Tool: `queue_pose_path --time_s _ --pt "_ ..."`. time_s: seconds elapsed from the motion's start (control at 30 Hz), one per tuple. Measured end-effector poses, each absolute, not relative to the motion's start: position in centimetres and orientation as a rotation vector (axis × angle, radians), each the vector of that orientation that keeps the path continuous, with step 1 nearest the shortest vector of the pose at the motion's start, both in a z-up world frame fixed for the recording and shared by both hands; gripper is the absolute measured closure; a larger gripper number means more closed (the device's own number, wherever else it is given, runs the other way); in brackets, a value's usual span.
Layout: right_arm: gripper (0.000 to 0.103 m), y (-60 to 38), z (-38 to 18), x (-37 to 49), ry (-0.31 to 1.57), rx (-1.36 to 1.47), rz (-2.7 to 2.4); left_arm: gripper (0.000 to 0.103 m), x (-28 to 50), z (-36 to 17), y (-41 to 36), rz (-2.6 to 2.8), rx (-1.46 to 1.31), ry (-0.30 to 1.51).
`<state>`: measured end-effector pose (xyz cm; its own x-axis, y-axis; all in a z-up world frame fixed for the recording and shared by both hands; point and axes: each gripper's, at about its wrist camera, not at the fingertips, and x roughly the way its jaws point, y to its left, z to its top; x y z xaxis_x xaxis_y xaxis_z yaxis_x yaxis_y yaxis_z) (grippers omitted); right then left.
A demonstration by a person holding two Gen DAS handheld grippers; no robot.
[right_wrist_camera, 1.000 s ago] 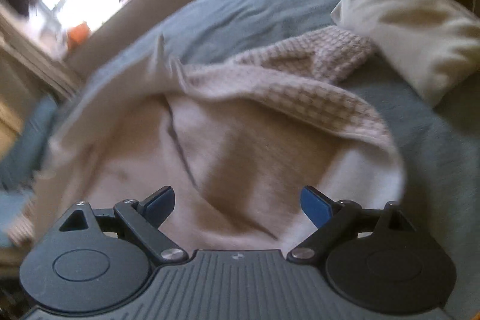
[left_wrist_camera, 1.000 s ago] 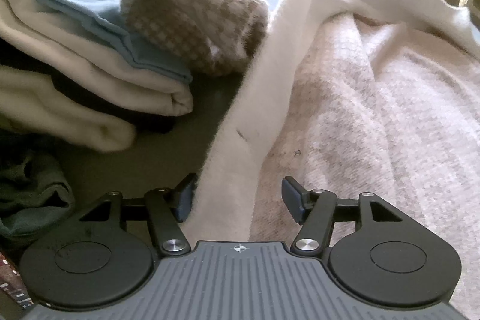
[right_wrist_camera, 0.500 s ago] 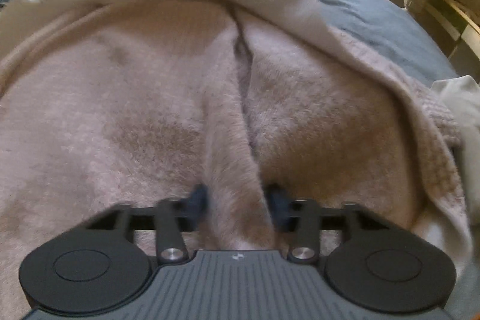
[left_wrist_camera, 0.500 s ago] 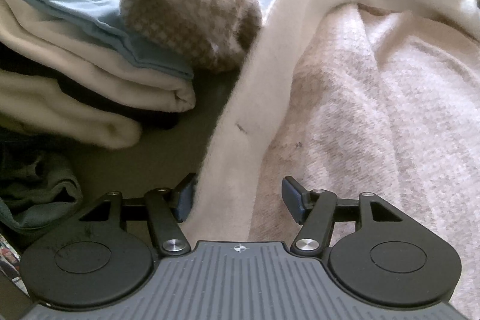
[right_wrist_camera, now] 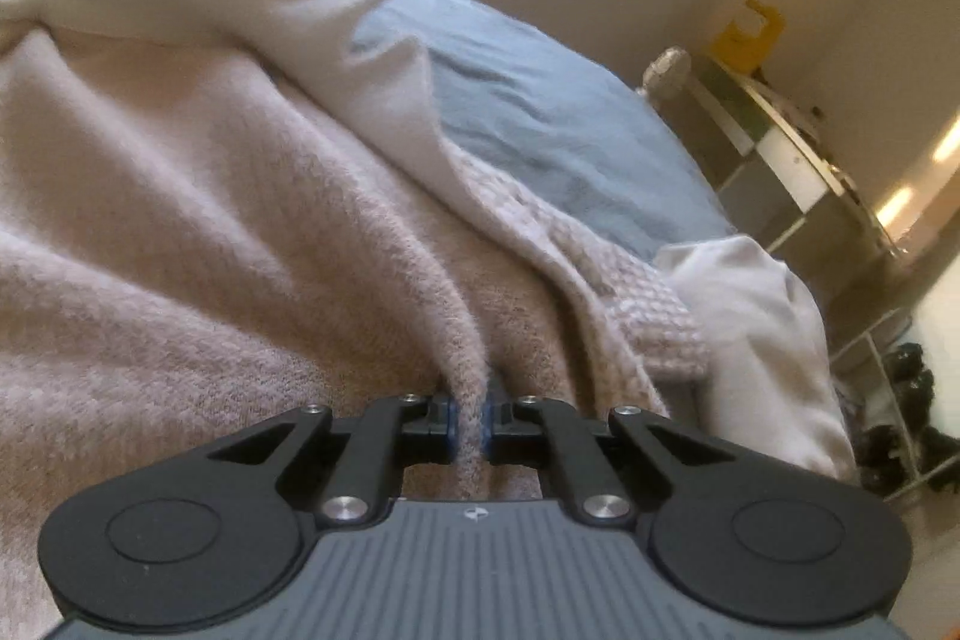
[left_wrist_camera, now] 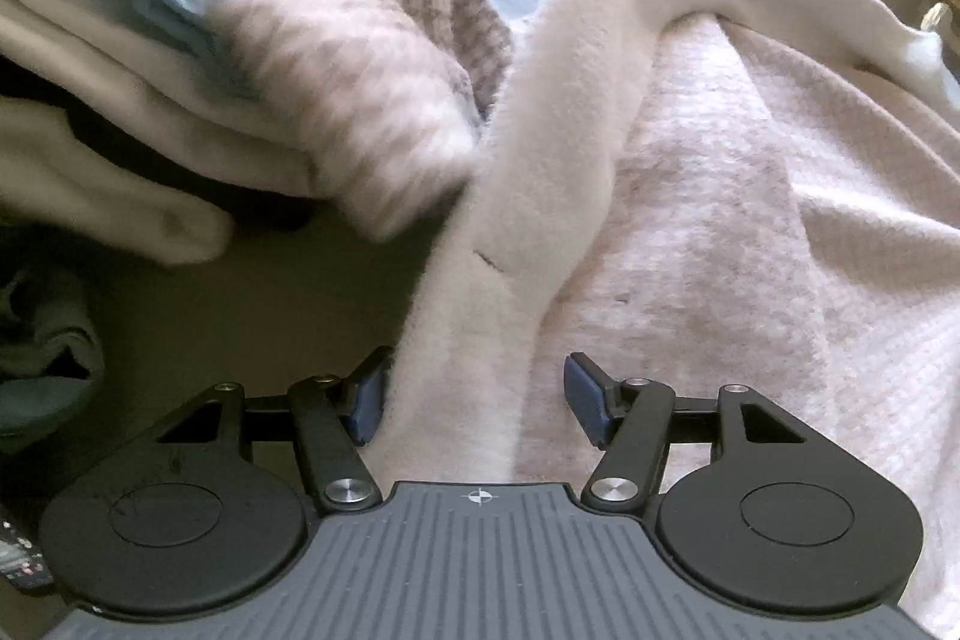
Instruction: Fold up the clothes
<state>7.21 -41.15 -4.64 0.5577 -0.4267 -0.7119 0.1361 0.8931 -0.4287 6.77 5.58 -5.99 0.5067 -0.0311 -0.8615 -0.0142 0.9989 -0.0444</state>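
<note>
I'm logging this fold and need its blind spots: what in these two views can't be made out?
- Garment type and hem: both views, cut off by the frames.
- Houndstooth sleeve: left view, motion-blurred.
- Folded stack: left view, cut by the edge.
- Fold inside the right hand-held gripper: hidden by its pads.

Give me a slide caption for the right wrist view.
Right gripper shut on a ridge of the beige knit garment spread over the blue bed cover.
</note>
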Motion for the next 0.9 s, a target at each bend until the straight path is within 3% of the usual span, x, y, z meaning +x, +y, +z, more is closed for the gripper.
queue_pose_path --time_s 0.13,0.23,0.33,0.43,0.57,0.73,0.9 --pt "0.090 -41.9 -5.8 8.2 0.975 -0.349 -0.355 0.042 6.9 -6.3 5.7 -0.012 -0.046 1.043" --pt "0.071 -42.7 -4.4 7.7 0.987 -0.269 -0.321 0.042 7.0 -6.3 6.0 -0.016 -0.054 1.043" --pt "0.061 -44.6 -1.1 5.2 0.935 -0.128 -0.315 0.042 7.0 -6.3 6.1 -0.019 -0.056 1.045" --pt "0.037 -46.7 2.3 0.9 0.890 0.070 -0.294 0.042 7.1 -6.3 6.1 -0.021 -0.054 1.048" --pt "0.024 -47.3 4.0 -4.8 0.918 0.217 -0.211 0.042 6.8 -6.3 5.7 -0.020 -0.058 1.055" --pt "0.012 -45.2 0.1 -9.0 1.060 0.158 -0.212 0.042 6.3 -6.2 6.0 -0.015 -0.064 1.061" --pt "0.012 -42.8 -5.1 -10.4 1.152 0.079 -0.246 0.042 5.9 -6.1 6.3 -0.012 -0.067 1.066"
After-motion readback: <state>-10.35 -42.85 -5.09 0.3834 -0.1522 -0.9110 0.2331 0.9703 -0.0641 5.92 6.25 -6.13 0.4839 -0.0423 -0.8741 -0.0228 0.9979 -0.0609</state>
